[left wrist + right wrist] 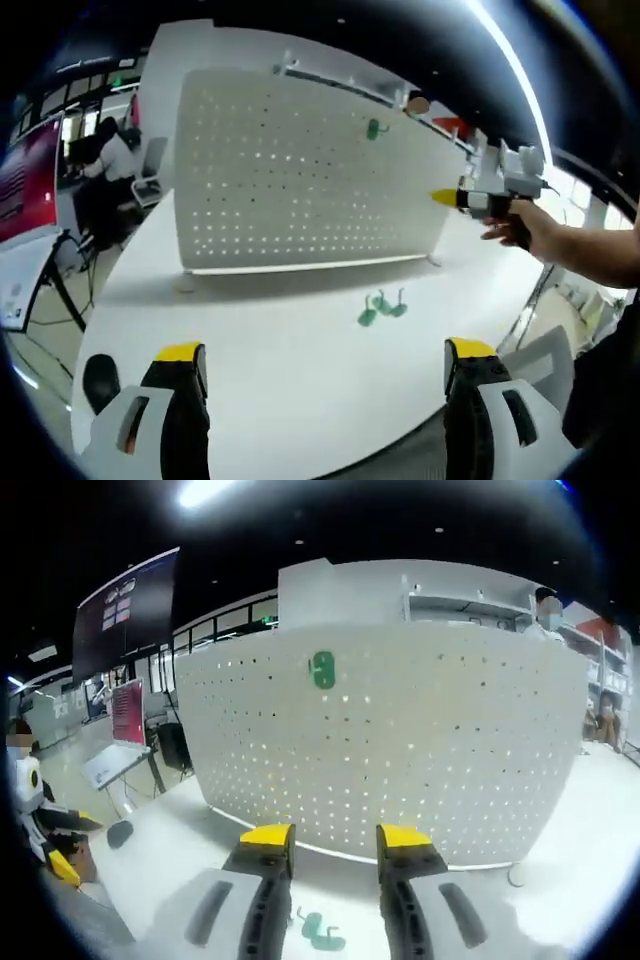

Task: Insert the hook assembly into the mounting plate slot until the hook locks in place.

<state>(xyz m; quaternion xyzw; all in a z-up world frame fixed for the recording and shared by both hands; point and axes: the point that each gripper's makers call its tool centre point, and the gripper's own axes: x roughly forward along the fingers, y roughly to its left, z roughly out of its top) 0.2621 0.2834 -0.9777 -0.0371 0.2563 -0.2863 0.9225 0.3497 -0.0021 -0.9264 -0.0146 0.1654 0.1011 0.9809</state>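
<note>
A white pegboard mounting plate [300, 180] stands upright on the white table [270, 390]. One green hook [373, 129] hangs on its upper part, also visible as the green hook [322, 669] on the pegboard [430, 740]. Loose green hooks [382, 307] lie on the table in front of the board, and below my right jaws as loose hooks [322, 930]. My left gripper [325, 352] is wide open and empty, well short of them. My right gripper [334, 836] faces the board, jaws apart with nothing between; from the left it appears as the right gripper [480, 198] in a hand beside the board's right edge.
A dark oval object [100, 382] lies near the table's left corner. The table's front edge runs just behind my left jaws. A seated person [110, 160] and a red screen [30, 180] are off to the left. Another person [545, 615] stands behind the board.
</note>
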